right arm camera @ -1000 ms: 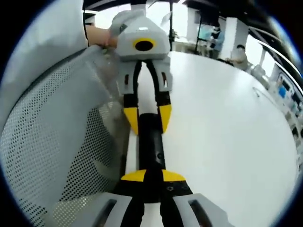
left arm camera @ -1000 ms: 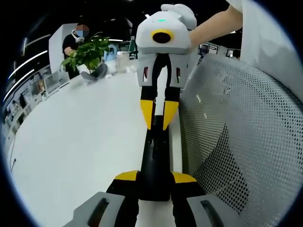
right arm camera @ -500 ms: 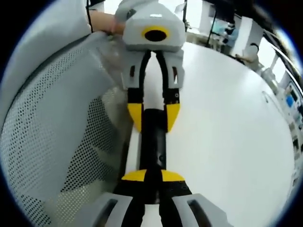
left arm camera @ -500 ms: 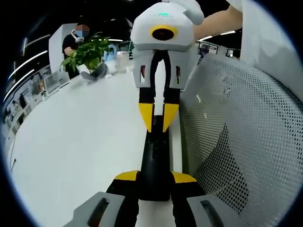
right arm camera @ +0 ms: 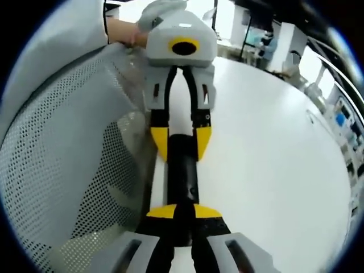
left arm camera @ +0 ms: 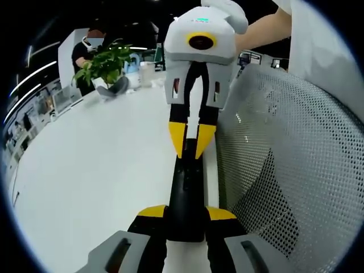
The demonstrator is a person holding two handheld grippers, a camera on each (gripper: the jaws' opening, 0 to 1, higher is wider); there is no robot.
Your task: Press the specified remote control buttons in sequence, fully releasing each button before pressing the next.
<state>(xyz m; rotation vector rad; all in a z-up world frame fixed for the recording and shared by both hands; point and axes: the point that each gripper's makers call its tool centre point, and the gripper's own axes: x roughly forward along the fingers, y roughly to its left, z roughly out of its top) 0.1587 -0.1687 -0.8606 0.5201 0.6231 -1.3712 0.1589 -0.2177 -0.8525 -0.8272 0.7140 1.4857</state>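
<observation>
A wide white table [left arm camera: 85, 170] spreads under both grippers, with a perforated mesh chair back [left arm camera: 284, 170] standing just beside them. A long black remote control [left arm camera: 186, 193] lies along the table edge between the two grippers. The left gripper [left arm camera: 186, 213] grasps one end of it, its jaws clenched on the remote; the right gripper [right arm camera: 181, 211] clamps the opposite end. A pot [left arm camera: 114, 86] holding a leafy green plant [left arm camera: 105, 62] stands at the table's far side.
</observation>
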